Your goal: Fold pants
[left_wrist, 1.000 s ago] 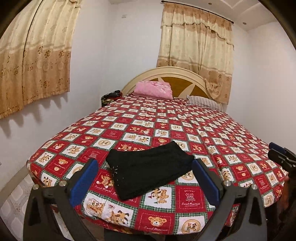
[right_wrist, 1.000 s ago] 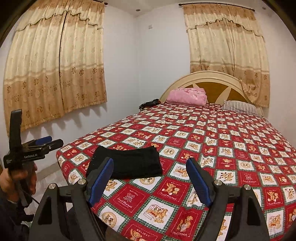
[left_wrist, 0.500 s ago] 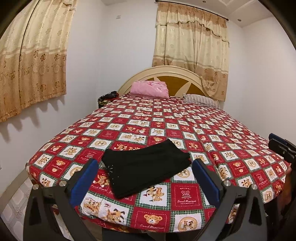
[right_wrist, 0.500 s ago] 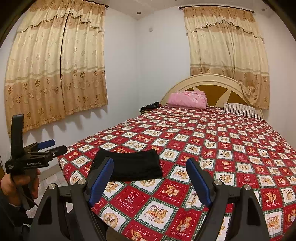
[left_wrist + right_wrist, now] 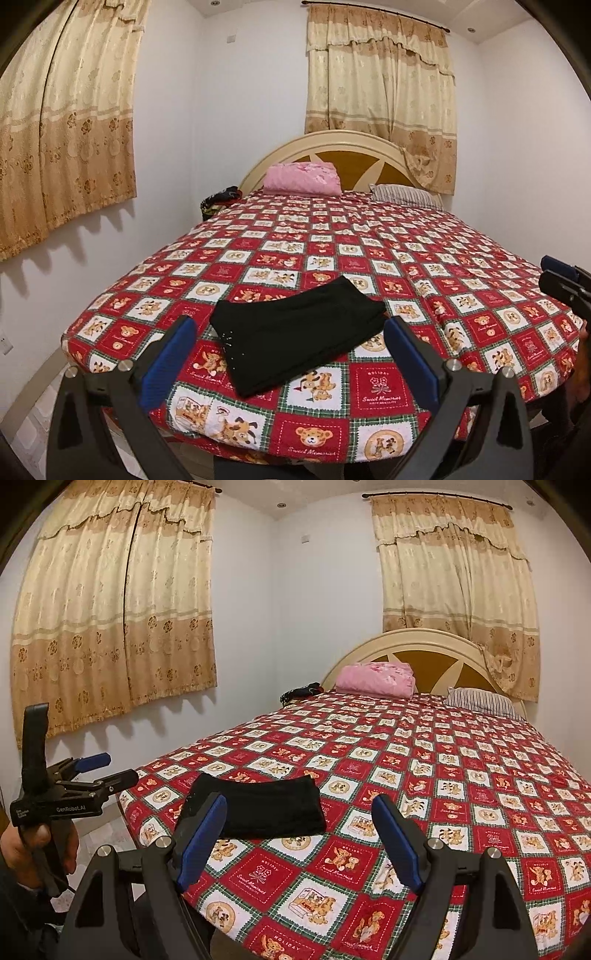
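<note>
Black pants [image 5: 295, 332] lie folded into a compact rectangle near the foot corner of the bed [image 5: 380, 387], on its red teddy-bear quilt. My left gripper [image 5: 290, 325] hovers in front of them, open, with nothing between its blue pads. The right wrist view shows the same pants [image 5: 273, 805] ahead and a little to the left. My right gripper [image 5: 299, 805] is also open and empty, short of the cloth. The left gripper [image 5: 110, 768] shows again at the left edge, held in a hand [image 5: 29, 849] beside the bed. The right gripper's tips [image 5: 557, 275] peek in at the right edge.
A pink folded blanket [image 5: 301, 179] and a striped pillow [image 5: 402, 194] lie by the headboard [image 5: 332, 147]. Dark clothing [image 5: 218, 201] sits at the bed's far left corner. Curtains hang on the left wall [image 5: 110, 627] and behind the bed. Tiled floor runs along the bed's left side.
</note>
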Action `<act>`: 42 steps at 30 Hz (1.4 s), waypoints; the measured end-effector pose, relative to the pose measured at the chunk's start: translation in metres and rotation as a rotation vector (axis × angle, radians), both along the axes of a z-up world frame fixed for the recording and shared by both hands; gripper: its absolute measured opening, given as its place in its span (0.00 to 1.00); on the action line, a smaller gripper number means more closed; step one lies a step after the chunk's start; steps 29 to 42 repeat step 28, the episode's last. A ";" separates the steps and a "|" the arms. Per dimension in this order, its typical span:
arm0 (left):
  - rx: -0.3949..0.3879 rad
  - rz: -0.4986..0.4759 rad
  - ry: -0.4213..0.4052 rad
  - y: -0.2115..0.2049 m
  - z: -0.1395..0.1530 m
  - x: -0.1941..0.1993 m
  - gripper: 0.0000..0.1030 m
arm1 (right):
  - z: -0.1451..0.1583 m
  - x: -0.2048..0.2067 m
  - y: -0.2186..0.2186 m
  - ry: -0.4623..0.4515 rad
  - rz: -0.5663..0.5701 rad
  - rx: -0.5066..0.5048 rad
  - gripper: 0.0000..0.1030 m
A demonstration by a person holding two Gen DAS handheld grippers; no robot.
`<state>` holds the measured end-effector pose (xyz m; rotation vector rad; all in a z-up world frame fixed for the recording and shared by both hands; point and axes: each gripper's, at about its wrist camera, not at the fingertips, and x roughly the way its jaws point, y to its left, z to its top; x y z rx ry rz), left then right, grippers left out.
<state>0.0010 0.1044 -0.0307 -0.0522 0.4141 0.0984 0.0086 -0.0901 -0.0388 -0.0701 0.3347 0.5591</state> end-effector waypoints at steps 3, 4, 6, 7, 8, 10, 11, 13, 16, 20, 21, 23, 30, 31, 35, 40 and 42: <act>0.005 -0.004 -0.015 -0.001 0.003 -0.002 1.00 | 0.001 -0.001 0.001 -0.008 0.003 -0.004 0.79; 0.008 -0.008 -0.022 -0.002 0.004 -0.003 1.00 | 0.001 -0.002 0.001 -0.011 0.003 -0.006 0.79; 0.017 -0.022 -0.041 -0.005 0.006 -0.005 1.00 | 0.001 -0.002 0.002 -0.017 0.001 -0.012 0.79; 0.021 -0.029 -0.048 -0.007 0.006 -0.006 1.00 | 0.001 -0.002 0.002 -0.019 0.001 -0.015 0.79; 0.025 -0.035 -0.054 -0.008 0.007 -0.007 1.00 | 0.001 -0.002 0.002 -0.021 0.000 -0.018 0.79; 0.033 -0.041 -0.064 -0.011 0.008 -0.008 1.00 | 0.000 -0.002 0.003 -0.025 0.001 -0.024 0.79; 0.035 -0.041 -0.063 -0.012 0.008 -0.007 1.00 | 0.000 -0.002 0.003 -0.025 0.003 -0.026 0.79; 0.025 -0.050 -0.055 -0.011 0.006 -0.005 1.00 | 0.000 -0.003 0.005 -0.026 0.005 -0.029 0.79; -0.008 -0.035 -0.046 -0.008 0.005 -0.004 1.00 | -0.001 -0.005 0.006 -0.034 0.008 -0.038 0.79; -0.044 -0.011 -0.032 0.000 0.001 -0.002 1.00 | -0.003 -0.007 0.011 -0.044 0.010 -0.057 0.79; -0.049 -0.003 -0.033 0.001 0.000 -0.002 1.00 | -0.003 -0.007 0.011 -0.045 0.009 -0.061 0.79; -0.049 -0.001 -0.030 0.002 -0.002 -0.002 1.00 | -0.005 -0.007 0.013 -0.047 0.010 -0.071 0.79; -0.041 -0.020 -0.030 0.000 -0.004 -0.002 1.00 | -0.006 -0.008 0.016 -0.038 0.018 -0.071 0.79; -0.041 -0.020 -0.030 0.000 -0.004 -0.002 1.00 | -0.006 -0.008 0.016 -0.038 0.018 -0.071 0.79; -0.041 -0.020 -0.030 0.000 -0.004 -0.002 1.00 | -0.006 -0.008 0.016 -0.038 0.018 -0.071 0.79; -0.041 -0.020 -0.030 0.000 -0.004 -0.002 1.00 | -0.006 -0.008 0.016 -0.038 0.018 -0.071 0.79; -0.041 -0.020 -0.030 0.000 -0.004 -0.002 1.00 | -0.006 -0.008 0.016 -0.038 0.018 -0.071 0.79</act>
